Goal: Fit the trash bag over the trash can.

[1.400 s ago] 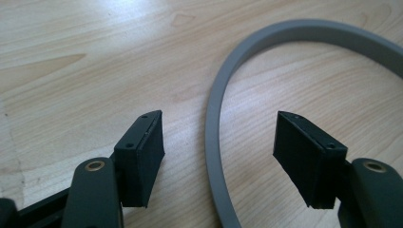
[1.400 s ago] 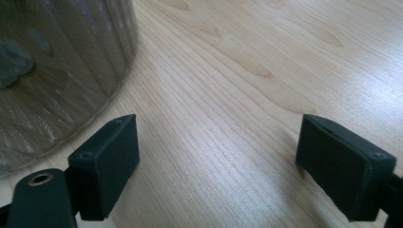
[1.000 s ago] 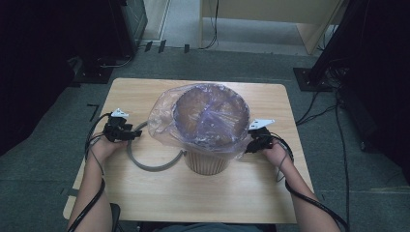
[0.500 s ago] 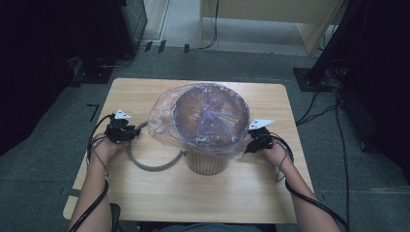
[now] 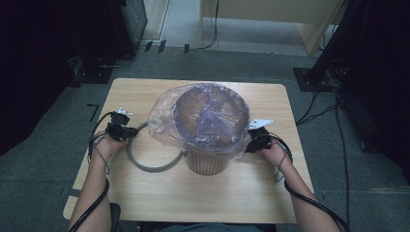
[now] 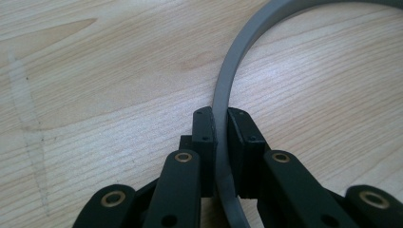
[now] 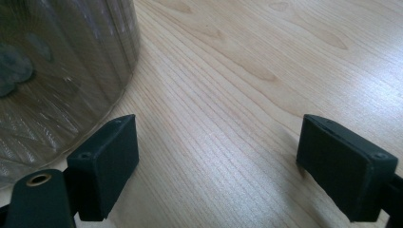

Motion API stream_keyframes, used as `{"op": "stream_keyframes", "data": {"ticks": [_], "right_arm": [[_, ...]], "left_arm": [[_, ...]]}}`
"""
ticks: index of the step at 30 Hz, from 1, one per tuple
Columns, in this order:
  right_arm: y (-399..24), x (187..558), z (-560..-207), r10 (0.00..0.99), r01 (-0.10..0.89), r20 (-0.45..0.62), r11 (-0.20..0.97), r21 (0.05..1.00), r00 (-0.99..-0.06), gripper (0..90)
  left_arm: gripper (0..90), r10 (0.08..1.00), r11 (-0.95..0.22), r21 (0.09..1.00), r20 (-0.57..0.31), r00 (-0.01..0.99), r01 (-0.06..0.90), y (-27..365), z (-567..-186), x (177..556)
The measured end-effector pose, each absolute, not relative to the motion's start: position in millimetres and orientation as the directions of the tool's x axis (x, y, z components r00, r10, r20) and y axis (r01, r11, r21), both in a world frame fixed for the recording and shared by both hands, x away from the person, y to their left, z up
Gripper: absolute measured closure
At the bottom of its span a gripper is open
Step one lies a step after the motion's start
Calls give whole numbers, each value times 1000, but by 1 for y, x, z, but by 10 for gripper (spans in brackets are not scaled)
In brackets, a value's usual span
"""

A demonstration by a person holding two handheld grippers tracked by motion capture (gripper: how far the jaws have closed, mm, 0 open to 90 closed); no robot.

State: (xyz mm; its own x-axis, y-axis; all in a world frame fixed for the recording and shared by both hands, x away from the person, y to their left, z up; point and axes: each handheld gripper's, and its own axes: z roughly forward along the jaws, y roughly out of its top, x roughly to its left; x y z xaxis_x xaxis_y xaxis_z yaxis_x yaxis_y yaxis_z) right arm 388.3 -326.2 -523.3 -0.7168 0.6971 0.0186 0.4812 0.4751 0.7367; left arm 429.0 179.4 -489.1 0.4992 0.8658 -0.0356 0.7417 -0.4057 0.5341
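Note:
A ribbed tan bin [image 5: 207,162] stands mid-table, with a clear plastic bag [image 5: 203,116] draped over its mouth. To its left a grey ring [image 5: 145,166] lies flat on the wood. My left gripper [image 5: 129,130] sits at the ring's left arc. Its jaws have just been closing, and in the left gripper view the pads [image 6: 205,135] of the left gripper [image 6: 221,130] press on the grey ring [image 6: 227,80] from both sides. My right gripper [image 5: 252,143] rests low beside the bin's right side. In the right gripper view the right gripper [image 7: 223,161] stands open over bare wood, with the bin [image 7: 57,71] just left of it.
The wooden table [image 5: 270,193] has bare room along its front and far edges. Cables trail from both grippers over the person's forearms. Dark equipment and floor cables [image 5: 319,101] surround the table.
The left gripper's jaws have come together around the grey ring's left arc. The left hand shifted only slightly. The right hand and the bin have stayed where they were.

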Motion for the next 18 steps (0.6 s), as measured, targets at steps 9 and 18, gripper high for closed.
{"op": "stream_keyframes", "data": {"ticks": [9,18], "right_arm": [[-325,387,-523,691,476,19,478,738,-723,134],[-325,387,-523,691,476,19,478,738,-723,133]], "left_arm": [[821,877,-388,521,-45,478,760,179,-488,430],[831,889,-288,502,-176,423,816,192,-488,435]]}}
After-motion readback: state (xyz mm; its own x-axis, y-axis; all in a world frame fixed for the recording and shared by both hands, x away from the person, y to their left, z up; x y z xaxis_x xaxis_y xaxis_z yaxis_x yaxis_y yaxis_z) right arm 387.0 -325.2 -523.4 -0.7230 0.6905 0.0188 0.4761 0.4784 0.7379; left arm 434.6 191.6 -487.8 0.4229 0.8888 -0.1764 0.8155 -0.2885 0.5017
